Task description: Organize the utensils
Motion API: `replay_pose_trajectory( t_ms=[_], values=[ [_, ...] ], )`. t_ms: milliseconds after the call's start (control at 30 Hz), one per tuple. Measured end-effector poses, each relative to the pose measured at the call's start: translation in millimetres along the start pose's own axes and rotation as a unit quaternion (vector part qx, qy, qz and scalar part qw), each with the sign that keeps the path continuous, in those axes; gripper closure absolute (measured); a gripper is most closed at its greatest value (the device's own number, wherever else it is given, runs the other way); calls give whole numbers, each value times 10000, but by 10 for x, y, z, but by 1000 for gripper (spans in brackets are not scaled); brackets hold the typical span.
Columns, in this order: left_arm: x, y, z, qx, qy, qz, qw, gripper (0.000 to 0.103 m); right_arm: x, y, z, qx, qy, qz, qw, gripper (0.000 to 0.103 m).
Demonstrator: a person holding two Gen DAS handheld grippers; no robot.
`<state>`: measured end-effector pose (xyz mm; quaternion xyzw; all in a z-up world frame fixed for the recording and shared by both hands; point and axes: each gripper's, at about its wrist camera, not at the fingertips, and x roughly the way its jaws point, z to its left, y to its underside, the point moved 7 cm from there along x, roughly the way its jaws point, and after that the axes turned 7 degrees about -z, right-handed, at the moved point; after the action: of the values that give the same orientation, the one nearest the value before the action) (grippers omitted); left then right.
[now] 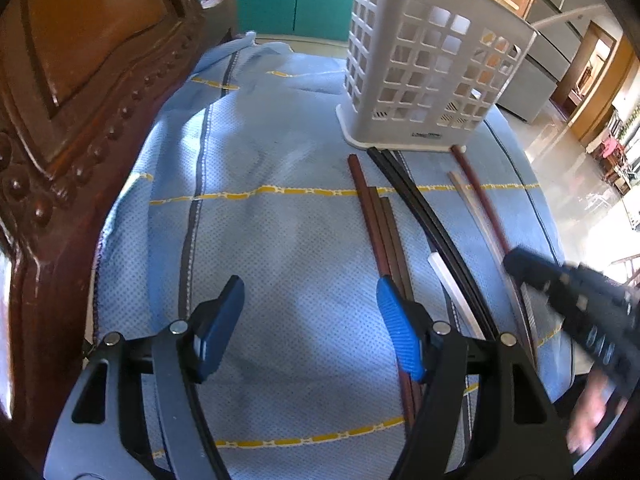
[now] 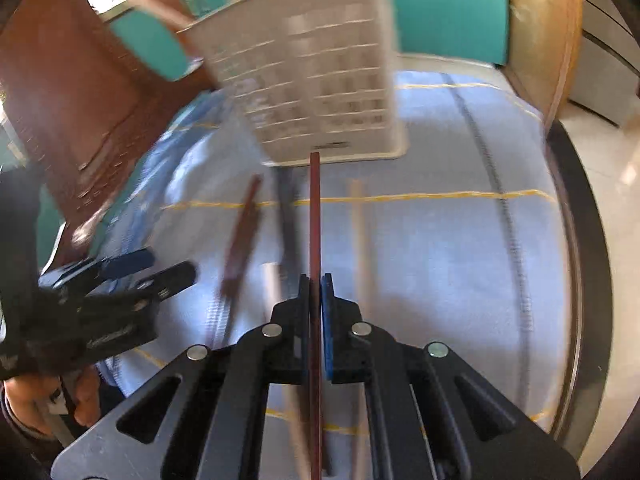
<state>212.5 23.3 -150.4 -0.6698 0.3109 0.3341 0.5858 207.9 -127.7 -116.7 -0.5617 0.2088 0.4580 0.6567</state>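
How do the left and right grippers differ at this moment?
The left gripper stands open with nothing between its pads; the right gripper is shut on a reddish-brown chopstick. The left hangs over bare blue cloth; the right points its chopstick toward the white basket. Both have blue pads and black frames.

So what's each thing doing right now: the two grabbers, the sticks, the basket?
Right gripper: shut on one reddish-brown chopstick.
Left gripper: open, holding nothing.
Brown chopsticks: lying flat on the cloth.
Black chopsticks: lying flat, side by side.
Pale chopsticks: lying flat.
Basket: upright on the cloth; whether anything is inside cannot be told.
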Motion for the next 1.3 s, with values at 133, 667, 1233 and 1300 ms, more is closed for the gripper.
replay_pose_trajectory(
  t_ms=[133,667,1233,1300],
  values=[
    [49,29,-55,107,28,11,9999,34,60,-4,-251,162,374,218,9989,97],
    [142,75,-78,378,-212,95,9990,36,138,34,-306,132,541,343,9979,85],
    [584,-647,-73,-300,-276,-295,9987,63,231,-44,-242,37,743,226,9970,78],
    [596,-668,-63,-217,-223,-230,9993,75,226,-36,-277,30,725,228,9971,78]
  ],
)
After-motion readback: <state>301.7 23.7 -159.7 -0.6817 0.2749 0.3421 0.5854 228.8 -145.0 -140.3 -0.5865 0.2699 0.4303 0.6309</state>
